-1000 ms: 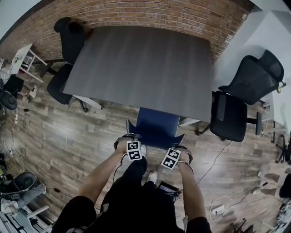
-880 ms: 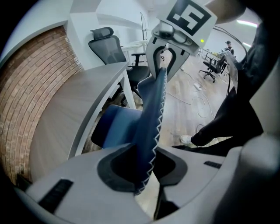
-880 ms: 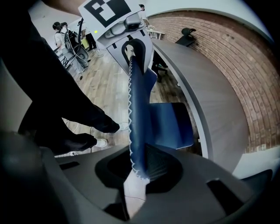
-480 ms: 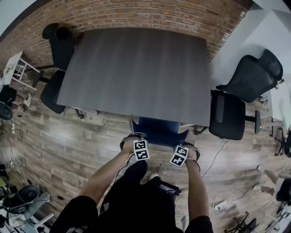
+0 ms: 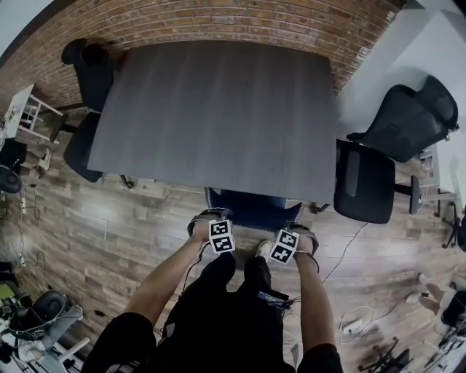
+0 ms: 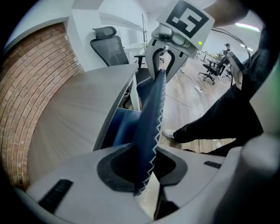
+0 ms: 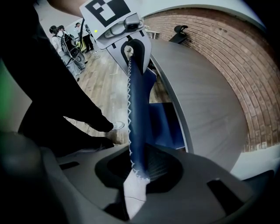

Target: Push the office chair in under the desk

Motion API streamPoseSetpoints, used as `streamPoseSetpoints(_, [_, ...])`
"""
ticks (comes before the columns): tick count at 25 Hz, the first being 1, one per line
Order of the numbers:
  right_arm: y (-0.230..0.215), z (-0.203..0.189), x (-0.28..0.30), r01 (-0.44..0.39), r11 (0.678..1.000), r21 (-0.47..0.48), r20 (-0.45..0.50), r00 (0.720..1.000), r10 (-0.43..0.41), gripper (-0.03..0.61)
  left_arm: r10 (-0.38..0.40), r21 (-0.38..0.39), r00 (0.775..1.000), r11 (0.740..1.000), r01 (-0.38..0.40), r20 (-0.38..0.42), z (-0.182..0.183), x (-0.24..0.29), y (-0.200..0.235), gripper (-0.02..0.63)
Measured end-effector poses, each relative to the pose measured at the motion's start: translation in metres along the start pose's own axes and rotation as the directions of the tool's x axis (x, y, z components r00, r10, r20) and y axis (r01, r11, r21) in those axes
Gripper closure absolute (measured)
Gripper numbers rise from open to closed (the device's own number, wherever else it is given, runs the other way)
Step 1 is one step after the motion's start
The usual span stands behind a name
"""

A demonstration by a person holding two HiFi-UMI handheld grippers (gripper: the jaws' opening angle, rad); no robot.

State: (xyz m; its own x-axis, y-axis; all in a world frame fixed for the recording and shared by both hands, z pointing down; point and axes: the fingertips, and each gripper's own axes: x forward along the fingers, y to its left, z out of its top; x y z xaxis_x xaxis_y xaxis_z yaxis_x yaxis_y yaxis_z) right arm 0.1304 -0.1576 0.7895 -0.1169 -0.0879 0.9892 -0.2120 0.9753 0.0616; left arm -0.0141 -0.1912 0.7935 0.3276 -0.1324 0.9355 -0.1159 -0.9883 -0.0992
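Head view, looking steeply down: one grey desk (image 5: 218, 109) fills the middle, its far edge running close along a brick wall (image 5: 218, 22) and its near edge facing the person. Wooden floor (image 5: 109, 226) lies open on the near side, to the left of the person and behind them, while loose cables (image 5: 349, 248) trail across it on the right.

Three chairs show. Two black chairs stand at the desk's ends, one at the left (image 5: 86, 95) with its seat partly tucked under the corner, and one at the right (image 5: 393, 138), clear of the desk edge. The one blue office chair (image 5: 251, 206) sits at the middle of the near edge, its seat almost wholly beneath the desktop; only its backrest and a thin strip of seat stick out. The person's legs stand just behind it.

Two grippers hold that backrest by its top edge, side by side. The left gripper (image 5: 207, 217) has its jaws clamped on the stitched blue rim near the left corner, and the right gripper (image 5: 302, 233) pinches the same rim near the right corner.
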Motion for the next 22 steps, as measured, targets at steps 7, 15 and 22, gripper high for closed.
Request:
streamPoseSetpoints(7, [-0.019,-0.005,-0.001,0.000,1.000,-0.013,0.003,1.000,0.001,0.520,0.003,-0.012,1.000,1.000,-0.003,-0.002,0.009,0.003,0.016,0.520])
streamPoseSetpoints(15, [-0.034,-0.015,-0.002,-0.011,0.999,-0.039,0.002,1.000,0.011,0.518,-0.018,-0.027,1.000,0.999,0.018,0.002,0.023,0.008,0.022,0.520])
streamPoseSetpoints(22, [-0.042,-0.023,-0.002,-0.025,0.998,-0.052,-0.003,1.000,0.025,0.515,-0.037,-0.043,0.999,0.998,0.038,0.013,0.031,0.011,0.023,0.517])
